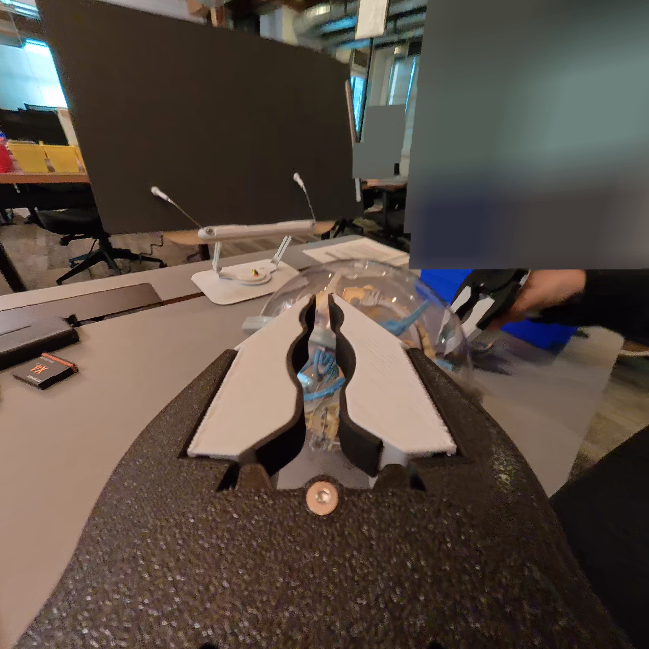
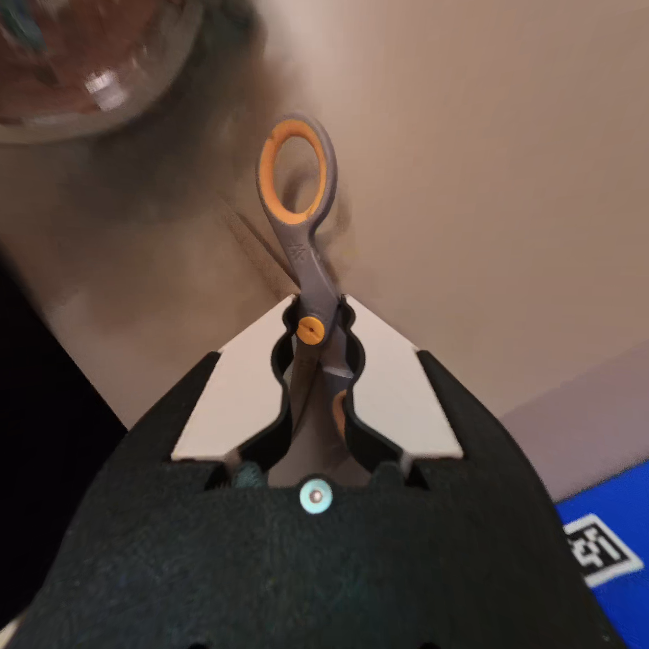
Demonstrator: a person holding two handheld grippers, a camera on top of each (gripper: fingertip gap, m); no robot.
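The grey surface (image 1: 147, 354) carries a clear plastic dome (image 1: 368, 302) holding blue and tan pieces; the left gripper (image 1: 321, 302) hovers over it, fingers slightly parted, empty. The right gripper (image 2: 318, 298) clamps grey-and-orange scissors (image 2: 309, 267) at the pivot, just beside the dome; a firm hold there prevents twisting.

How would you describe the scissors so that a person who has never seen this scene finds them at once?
Start at the grey table, beside the clear plastic dome. There the right tool is shut on the scissors near their orange pivot. Grey handles with orange-lined finger loops set them apart; nothing else nearby has these colours.
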